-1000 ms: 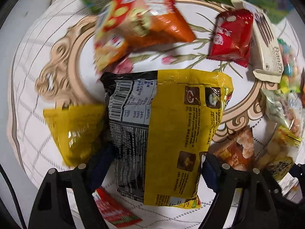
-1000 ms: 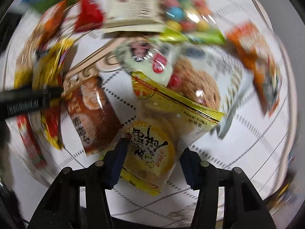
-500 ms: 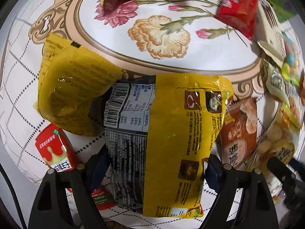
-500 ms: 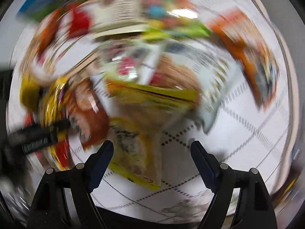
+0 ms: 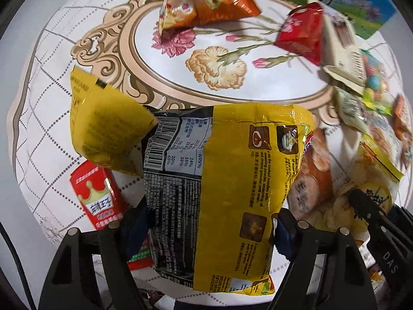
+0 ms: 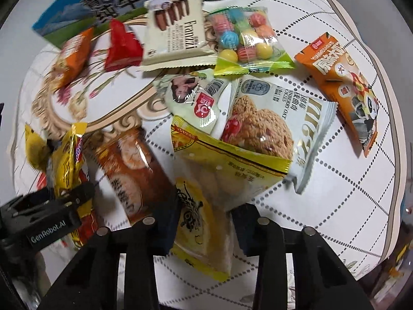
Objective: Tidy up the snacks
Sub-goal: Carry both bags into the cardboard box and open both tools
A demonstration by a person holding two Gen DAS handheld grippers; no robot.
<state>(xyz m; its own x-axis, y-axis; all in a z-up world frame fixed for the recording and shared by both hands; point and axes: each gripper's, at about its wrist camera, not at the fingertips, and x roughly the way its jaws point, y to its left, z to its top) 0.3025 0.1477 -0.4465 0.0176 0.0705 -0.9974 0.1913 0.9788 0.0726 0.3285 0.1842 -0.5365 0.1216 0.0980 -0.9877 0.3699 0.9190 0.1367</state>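
Note:
A big yellow-and-black noodle packet hangs upright in my left gripper. The jaws are closing, and both pads press on the packet's sides. It overlaps a small yellow packet lying on the floral tablecloth. My right gripper is shut on the lower end of a yellow chip bag, which is raised off the cloth. That bag hides part of an oat cookie packet. In the right wrist view the left gripper's finger shows at the left edge.
Lying around are a red crown packet, a brown packet, an orange snack bag, a red packet, a cream wafer packet, a candy-ball bag and an orange panda packet. A blue-green milk box stands at the back.
My left gripper carried the noodle packet toward the near left, over the small yellow packet. My right gripper opened wide, then shut on the yellow chip bag and rose with it.

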